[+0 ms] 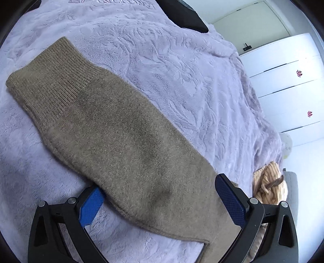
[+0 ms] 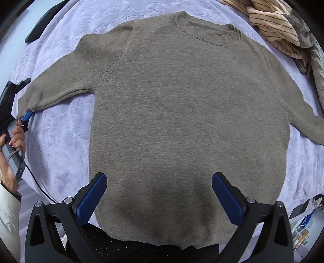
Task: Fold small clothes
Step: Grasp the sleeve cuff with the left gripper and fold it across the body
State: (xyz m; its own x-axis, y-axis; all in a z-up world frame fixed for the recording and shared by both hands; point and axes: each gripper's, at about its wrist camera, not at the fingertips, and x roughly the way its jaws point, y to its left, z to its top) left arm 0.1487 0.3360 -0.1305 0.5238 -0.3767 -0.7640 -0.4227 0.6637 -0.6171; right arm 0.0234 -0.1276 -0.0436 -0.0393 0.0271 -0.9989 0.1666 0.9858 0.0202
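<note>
A pale lilac blanket (image 2: 60, 141) with a pressed leaf pattern covers the bed, and the brown sweater (image 2: 182, 111) lies flat on it, collar toward twelve o'clock in the right wrist view, both sleeves spread out to the sides. At one o'clock of the sweater sits a bundle of striped cloth (image 2: 277, 26), touching the blanket's edge. In the left wrist view white drawers (image 1: 287, 87) with small flower knobs stand at three o'clock beyond the bed, and a dark pillow (image 1: 188, 18) lies at twelve.

The sweater's hem runs out of sight under the right gripper's frame at six o'clock. The far sleeve is cut off at the right edge of the picture. Clutter at five o'clock in the right wrist view is too small to make out.

The left gripper (image 1: 162, 200) points down at a slant over the sleeve (image 1: 113, 129), near the end away from the ribbed cuff (image 1: 50, 74). Its blue pads stand wide apart on either side of the sleeve and are not pressing on it. In the right wrist view a hand (image 2: 14, 139) grips that tool's handle at nine o'clock. The right gripper (image 2: 160, 198) hangs straight down over the lower body of the sweater, jaws wide apart, nothing clamped.
</note>
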